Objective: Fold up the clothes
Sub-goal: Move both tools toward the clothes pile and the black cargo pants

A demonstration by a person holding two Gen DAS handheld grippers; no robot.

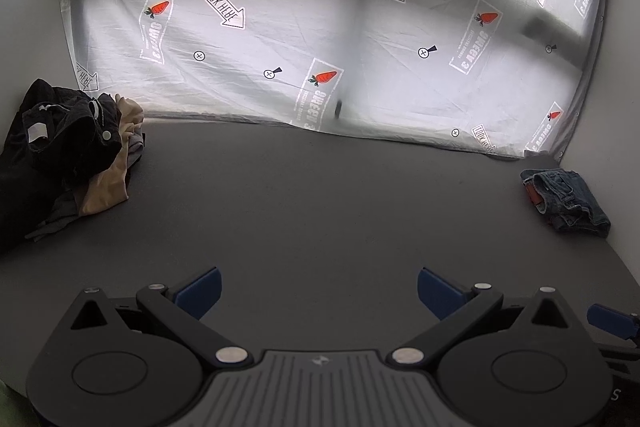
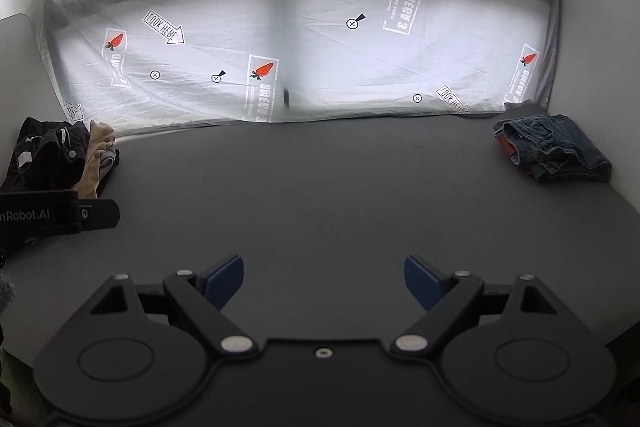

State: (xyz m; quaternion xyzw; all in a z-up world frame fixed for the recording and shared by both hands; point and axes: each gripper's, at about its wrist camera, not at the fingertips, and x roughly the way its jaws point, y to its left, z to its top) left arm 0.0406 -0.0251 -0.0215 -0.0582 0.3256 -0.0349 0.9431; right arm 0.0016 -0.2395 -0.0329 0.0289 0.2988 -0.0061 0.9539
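A heap of unfolded clothes [image 1: 68, 155], black on top with tan and grey pieces under it, lies at the far left of the dark grey table [image 1: 320, 195]; it also shows in the right wrist view [image 2: 60, 155]. A folded pair of blue jeans [image 1: 564, 197] lies at the far right, also seen in the right wrist view [image 2: 554, 147]. My left gripper [image 1: 319, 293] is open and empty above the table's near edge. My right gripper [image 2: 324, 283] is open and empty too, beside the left one.
A white printed sheet [image 1: 320, 39] with carrots and arrows hangs behind the table. White walls [image 1: 28, 27] close in the left and right sides. The left gripper's body [image 2: 56, 215] shows at the left edge of the right wrist view.
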